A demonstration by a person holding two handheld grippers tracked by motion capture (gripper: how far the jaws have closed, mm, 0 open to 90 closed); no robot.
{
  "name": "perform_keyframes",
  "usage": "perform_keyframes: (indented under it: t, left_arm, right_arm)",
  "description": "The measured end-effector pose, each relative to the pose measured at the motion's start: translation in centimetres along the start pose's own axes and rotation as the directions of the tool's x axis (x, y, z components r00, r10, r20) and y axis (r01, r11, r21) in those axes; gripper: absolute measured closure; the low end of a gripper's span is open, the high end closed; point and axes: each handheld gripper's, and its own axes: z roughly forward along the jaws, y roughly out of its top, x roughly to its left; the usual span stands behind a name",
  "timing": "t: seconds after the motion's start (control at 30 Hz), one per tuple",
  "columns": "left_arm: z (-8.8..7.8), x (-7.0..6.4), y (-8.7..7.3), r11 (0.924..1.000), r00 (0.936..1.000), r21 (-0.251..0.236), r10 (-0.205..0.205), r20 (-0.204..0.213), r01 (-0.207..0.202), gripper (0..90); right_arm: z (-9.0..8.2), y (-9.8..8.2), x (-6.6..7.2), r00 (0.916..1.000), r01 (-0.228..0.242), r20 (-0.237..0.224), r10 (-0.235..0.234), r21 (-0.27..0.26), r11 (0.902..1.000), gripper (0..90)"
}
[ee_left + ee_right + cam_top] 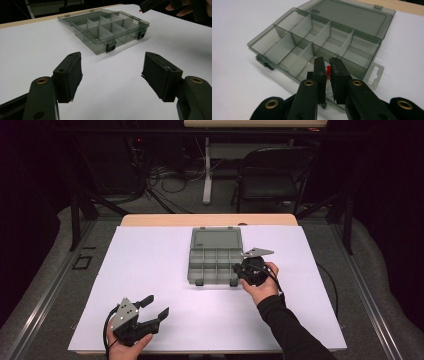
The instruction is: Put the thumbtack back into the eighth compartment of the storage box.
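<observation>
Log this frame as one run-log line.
right gripper: shut on small red part, over open compartment box | left gripper: open, empty, near table edge | box compartments: look empty

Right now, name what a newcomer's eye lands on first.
The open grey compartment box at the middle of the white table, lid folded back. Then the right gripper over its near right corner, pinching a small red piece. The left gripper waits open near the front edge.
</observation>
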Motion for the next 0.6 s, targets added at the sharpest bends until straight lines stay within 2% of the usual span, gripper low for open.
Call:
perform_keyframes:
  t: [0.3,0.6]
  left_arm:
    - [-0.1,0.1,0.0,1.0000,1.0000,-0.001,-0.004,0.003,0.004,31.5]
    - [0.0,0.0,0.0,1.0000,1.0000,0.000,-0.002,0.001,0.002,31.5]
  right_arm:
    - [2.4,-0.8,-1.1,0.9979,-0.057,0.035,0.055,0.056,0.9968,83.3]
    - [2.6,-1.4,-0.9,0.9981,-0.056,0.027,0.055,0.057,0.9968,80.3]
